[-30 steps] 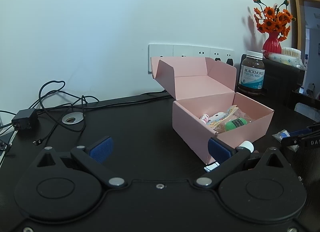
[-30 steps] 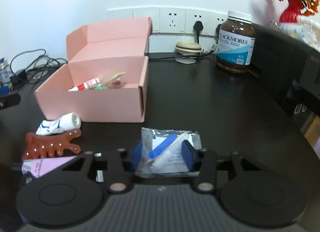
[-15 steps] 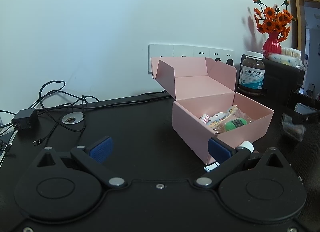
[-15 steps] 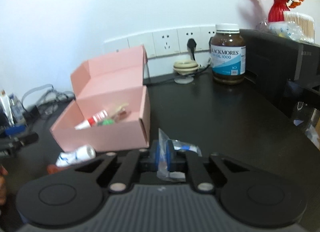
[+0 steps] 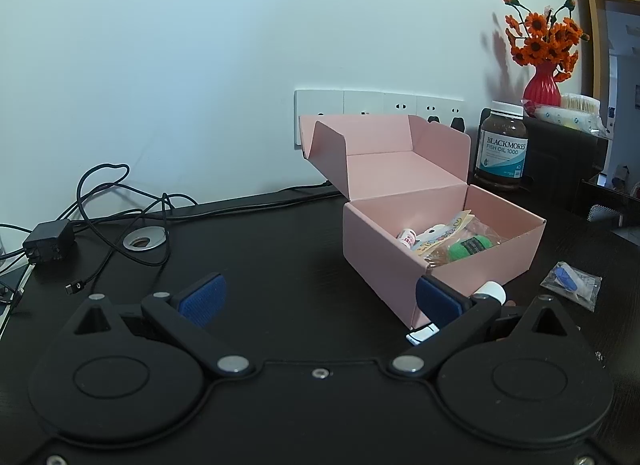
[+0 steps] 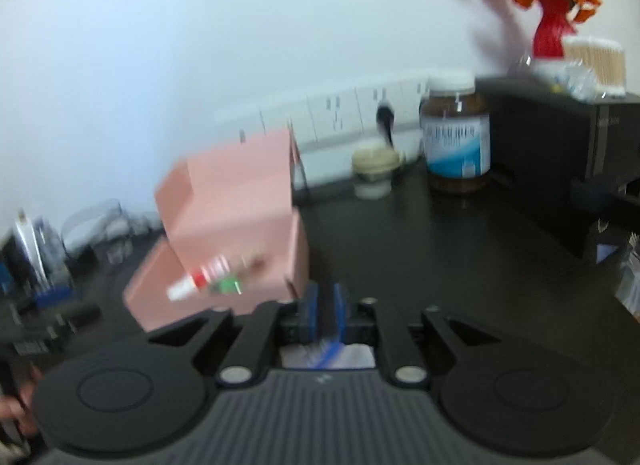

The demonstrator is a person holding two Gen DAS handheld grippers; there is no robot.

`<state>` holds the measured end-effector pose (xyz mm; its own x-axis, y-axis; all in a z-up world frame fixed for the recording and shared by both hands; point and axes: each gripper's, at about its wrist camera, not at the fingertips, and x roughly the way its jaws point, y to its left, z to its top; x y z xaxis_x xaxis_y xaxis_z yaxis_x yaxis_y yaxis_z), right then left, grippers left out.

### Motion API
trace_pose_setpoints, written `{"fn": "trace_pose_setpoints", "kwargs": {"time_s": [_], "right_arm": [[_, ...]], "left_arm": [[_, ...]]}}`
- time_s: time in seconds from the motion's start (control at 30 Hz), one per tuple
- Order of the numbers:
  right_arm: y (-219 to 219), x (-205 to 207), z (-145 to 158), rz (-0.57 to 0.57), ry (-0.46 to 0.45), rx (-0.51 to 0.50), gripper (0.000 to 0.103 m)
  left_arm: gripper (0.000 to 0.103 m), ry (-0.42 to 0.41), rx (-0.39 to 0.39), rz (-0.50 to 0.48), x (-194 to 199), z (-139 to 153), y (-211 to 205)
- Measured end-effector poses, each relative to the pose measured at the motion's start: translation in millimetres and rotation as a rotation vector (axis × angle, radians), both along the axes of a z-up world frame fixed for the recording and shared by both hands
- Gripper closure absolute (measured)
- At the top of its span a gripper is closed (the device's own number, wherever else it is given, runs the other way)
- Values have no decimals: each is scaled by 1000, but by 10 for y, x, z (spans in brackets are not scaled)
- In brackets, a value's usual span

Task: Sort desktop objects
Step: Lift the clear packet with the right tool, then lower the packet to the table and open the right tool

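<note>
Left gripper (image 5: pixel 318 301): I see jaws wide apart, nothing between, low over the desk (image 5: pixel 260 265).
Right gripper (image 6: pixel 325 311): jaws opening, narrow gap, empty as far as I can tell through blur.
Packet (image 5: pixel 571 280): flat on desk, right of box (image 5: pixel 442 225).

Red vase (image 5: pixel 543 81) of orange flowers (image 5: pixel 542 37)
</note>
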<state>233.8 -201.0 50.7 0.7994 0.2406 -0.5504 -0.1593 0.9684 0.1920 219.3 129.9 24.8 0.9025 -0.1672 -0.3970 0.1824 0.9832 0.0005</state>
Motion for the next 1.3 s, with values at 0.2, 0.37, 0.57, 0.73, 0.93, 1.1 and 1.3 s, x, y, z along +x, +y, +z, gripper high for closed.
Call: {"fn": "trace_pose_setpoints", "kwargs": {"time_s": [0.2,0.37,0.57,0.73,0.93,1.1,1.3], "right_arm": [[134,-55,-237,55,19,-166,9],[209,56,-405,94,81,-201,9],[229,40,-491,103,68,-218,10],[223,92,-470,127,53,-219,31],[186,61,-408,107,14,-187,47],[230,-3,-378,107,-20,-237,50],[305,-47,-372,130,-50,-291,58]], "left_arm": [[0,-1,2,-1,2,2,-2],[0,1,-7,4,-6,2,7],[0,4,-6,1,-1,0,2],[0,-1,1,-1,-11,2,-11],[0,-1,-2,1,-11,2,-7],[0,-3,4,-2,-19,1,-20],[0,-5,8,-5,-17,2,-27]]}}
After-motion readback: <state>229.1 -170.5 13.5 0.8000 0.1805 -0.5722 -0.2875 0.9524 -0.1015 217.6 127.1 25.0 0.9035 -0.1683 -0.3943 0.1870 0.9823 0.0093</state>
